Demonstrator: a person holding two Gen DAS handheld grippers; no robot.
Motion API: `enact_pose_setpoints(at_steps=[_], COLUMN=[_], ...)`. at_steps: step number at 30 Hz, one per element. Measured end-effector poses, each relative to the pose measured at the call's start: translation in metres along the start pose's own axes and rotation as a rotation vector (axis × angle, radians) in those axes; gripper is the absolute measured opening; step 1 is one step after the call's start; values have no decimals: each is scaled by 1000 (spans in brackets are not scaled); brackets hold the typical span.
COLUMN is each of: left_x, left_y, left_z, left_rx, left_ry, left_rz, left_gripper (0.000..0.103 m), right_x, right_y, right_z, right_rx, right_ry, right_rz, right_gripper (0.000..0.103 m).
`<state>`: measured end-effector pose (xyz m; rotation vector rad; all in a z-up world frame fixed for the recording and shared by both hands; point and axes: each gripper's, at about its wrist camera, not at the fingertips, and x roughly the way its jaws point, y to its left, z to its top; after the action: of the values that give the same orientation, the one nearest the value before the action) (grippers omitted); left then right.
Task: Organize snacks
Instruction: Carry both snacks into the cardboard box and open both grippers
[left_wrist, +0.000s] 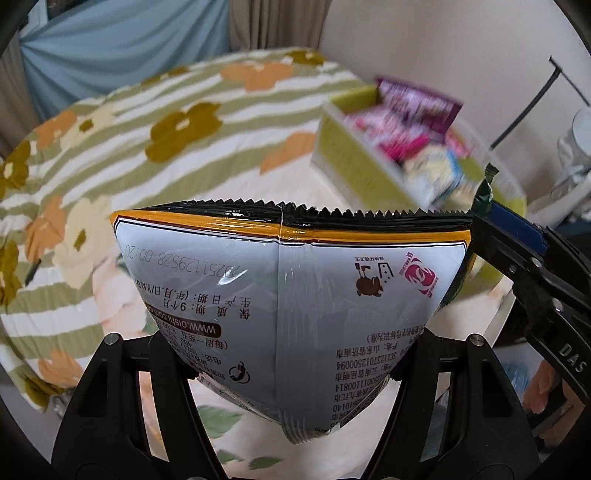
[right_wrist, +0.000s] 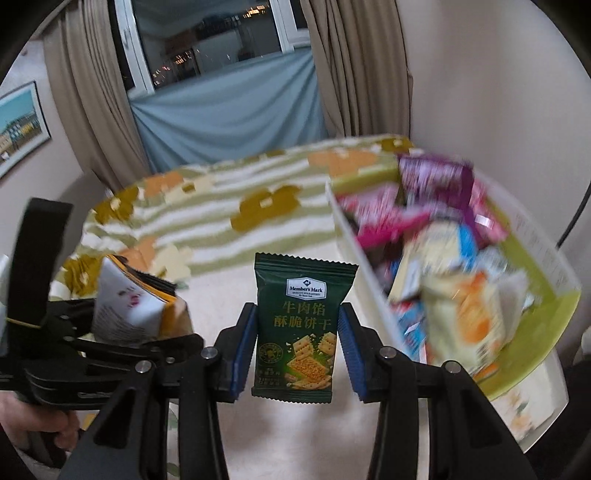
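Observation:
My left gripper (left_wrist: 291, 354) is shut on a large silver-backed chip bag (left_wrist: 291, 288) with an orange and black top seam, held above the bed. It also shows in the right wrist view (right_wrist: 125, 314), at left. My right gripper (right_wrist: 295, 332) is shut on a small dark green Member's Mark cracker packet (right_wrist: 299, 328), held upright; its fingers (left_wrist: 517, 236) show at the right of the left wrist view. A green and white box (right_wrist: 546, 288) full of mixed snack packets stands at the right, also seen in the left wrist view (left_wrist: 354, 162).
A bed cover (left_wrist: 177, 147) with green stripes and orange and brown flowers lies under both grippers. Beige curtains (right_wrist: 92, 92) and a window with a blue cloth (right_wrist: 229, 118) stand behind. A white wall is at the right.

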<state>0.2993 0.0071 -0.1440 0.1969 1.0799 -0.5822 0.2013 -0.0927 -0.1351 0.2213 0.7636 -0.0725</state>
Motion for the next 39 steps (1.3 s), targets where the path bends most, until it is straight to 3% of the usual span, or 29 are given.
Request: enact_pose_setpoints(at_steps=[10, 20, 23, 25, 26, 32, 39], left_x=[-13, 61, 81, 87, 87, 66, 38], left_y=[-111, -208, -225, -232, -234, -224, -203], left_z=[69, 123, 128, 126, 124, 102, 81], left_rx=[-43, -116, -133, -135, -136, -184, -221], left_ry=[-109, -75, -61, -56, -59, -98, -122], left_rz=[-26, -93, -97, -80, -71, -47, 82], left_gripper=[66, 67, 78, 92, 93, 94, 94], right_x=[-56, -62, -62, -61, -62, -63, -60], right_y=[-97, -205, -228, -239, -244, -259, -259], right_z=[62, 85, 88, 89, 89, 88, 98], right_rx=[-32, -64, -65, -64, -60, -65, -90], right_ry=[-68, -54, -50, -48, -47, -41, -26], right_rz=[95, 89, 87, 86, 87, 105, 171], right_gripper=[40, 40, 40, 40, 40, 40, 40])
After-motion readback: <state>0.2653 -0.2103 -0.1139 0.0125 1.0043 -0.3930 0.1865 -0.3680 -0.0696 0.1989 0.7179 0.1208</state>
